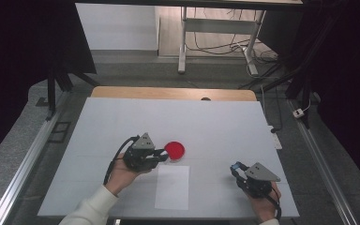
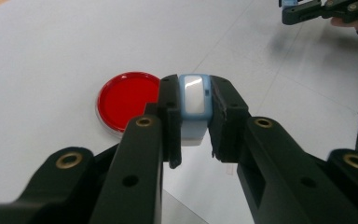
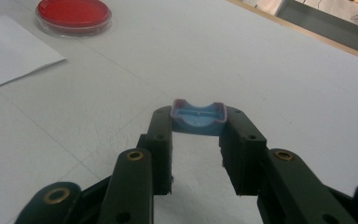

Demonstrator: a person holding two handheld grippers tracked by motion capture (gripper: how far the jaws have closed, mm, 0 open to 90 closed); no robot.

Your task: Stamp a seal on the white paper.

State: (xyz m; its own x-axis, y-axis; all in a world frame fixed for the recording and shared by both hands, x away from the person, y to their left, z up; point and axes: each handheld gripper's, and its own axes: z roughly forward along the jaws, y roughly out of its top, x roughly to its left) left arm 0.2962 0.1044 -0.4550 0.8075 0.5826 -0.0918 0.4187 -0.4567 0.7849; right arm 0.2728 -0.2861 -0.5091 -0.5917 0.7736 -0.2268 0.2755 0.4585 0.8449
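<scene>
Blue-and-white stamp body (image 2: pixel 194 109) sits pinched in my left gripper (image 2: pixel 195 122), jaws pressed on both its sides, white rounded face toward the cam, blue rim round it. In the high view that left gripper (image 1: pixel 161 154) is over the table's middle-left, its tip pointing right, just beside the red petri dish (image 1: pixel 174 150). From the left gripper view the dish (image 2: pixel 127 100) lies flat on the table just left of and beyond my jaws; can't tell if the stamp body touches it.

Blue cap (image 3: pixel 199 116) is clamped in my right gripper (image 3: pixel 199 122), jaws closed on its two ends, hollow side up w/ a curved dip in the near and far rims, pinkish edge at the corners. In the high view the right gripper (image 1: pixel 236 168) is at the table's lower right, well apart from the left one, the cap (image 1: pixel 236 165) showing as a small blue bit at its tip.

White paper sheet (image 1: pixel 172 186) lies flat btw my two hands, near the table's front edge, just below the dish. White table (image 1: pixel 215 126) otherwise bare round these. Left hand (image 1: pixel 120 174) in a white sleeve (image 1: pixel 89 211).
</scene>
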